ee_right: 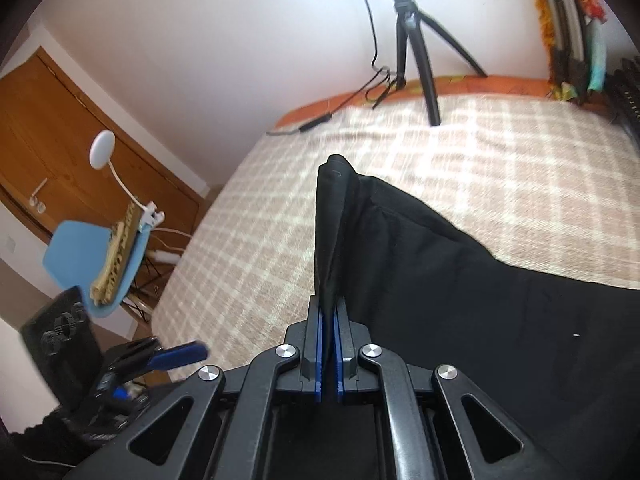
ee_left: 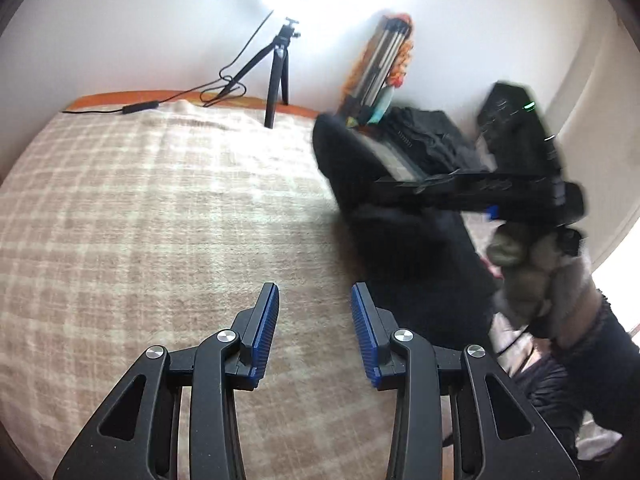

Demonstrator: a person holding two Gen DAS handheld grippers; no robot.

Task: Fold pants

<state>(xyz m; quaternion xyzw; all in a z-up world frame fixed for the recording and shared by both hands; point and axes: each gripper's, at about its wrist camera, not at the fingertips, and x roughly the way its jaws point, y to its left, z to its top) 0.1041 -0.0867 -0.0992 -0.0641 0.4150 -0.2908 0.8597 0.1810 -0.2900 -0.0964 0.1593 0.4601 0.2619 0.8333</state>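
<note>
Black pants (ee_right: 460, 272) spread over the right side of the checked blanket (ee_right: 460, 160), one edge lifted off it as a pinched fold. Right gripper (ee_right: 329, 312) clamped on that fold — blue pads pressed against the cloth. Left gripper (ee_left: 315, 300) above bare blanket just left of the pants, jaws partly apart, nothing between them. Black tripod (ee_right: 416, 52) at the blanket's far edge, blue chair (ee_right: 88, 256) off its left side.
</note>
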